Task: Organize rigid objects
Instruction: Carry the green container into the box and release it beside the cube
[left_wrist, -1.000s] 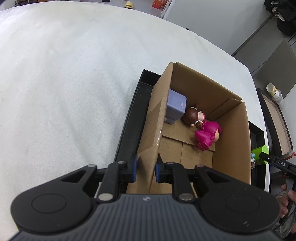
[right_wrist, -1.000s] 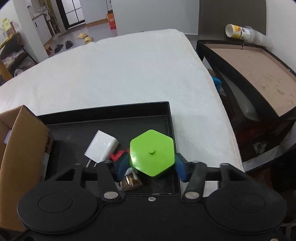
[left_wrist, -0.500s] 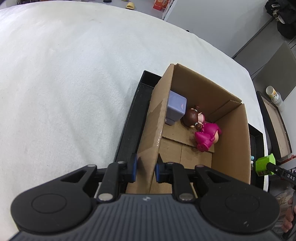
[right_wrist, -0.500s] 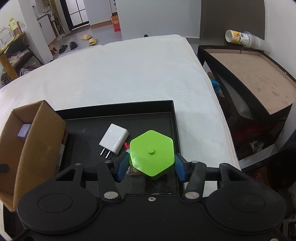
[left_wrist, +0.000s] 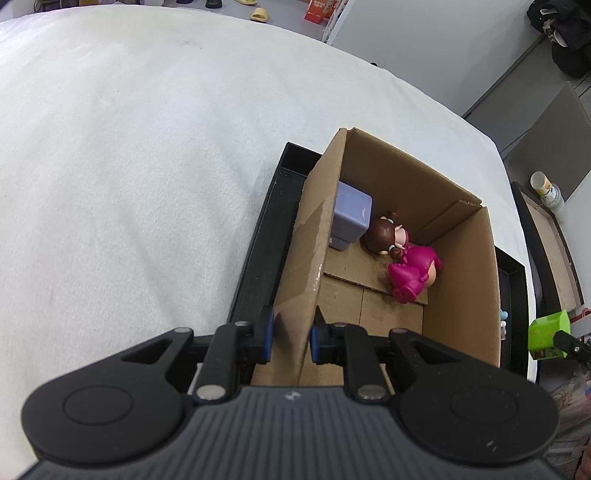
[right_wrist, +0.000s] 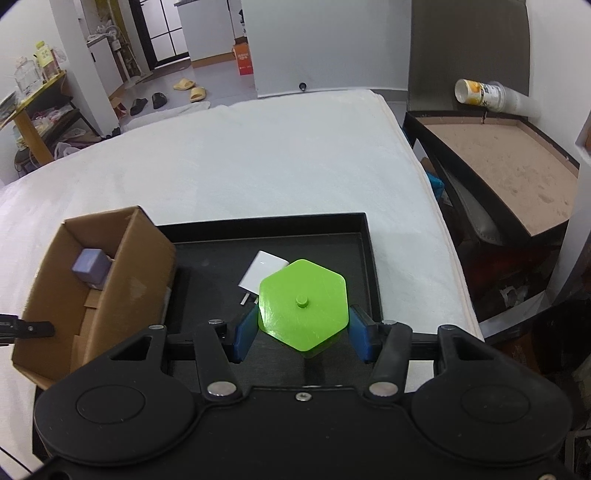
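Two grippers at work. Left gripper (left_wrist: 291, 339), bottom centre of its view, is pinched onto the near wall of the cardboard box (left_wrist: 461, 295), one blue pad either side of the cardboard. Right gripper (right_wrist: 302, 328) is clamped on a green hexagonal block (right_wrist: 303, 304), held above the black tray (right_wrist: 373, 258). Beyond the block, a white charger (right_wrist: 260, 271) lies on the tray floor. Box stands at the tray's left end; inside, a lavender cube (left_wrist: 351, 219) against the left wall, a pink-clad doll (left_wrist: 406, 258) just beside it. White cloth-covered table (left_wrist: 129, 166) beyond.
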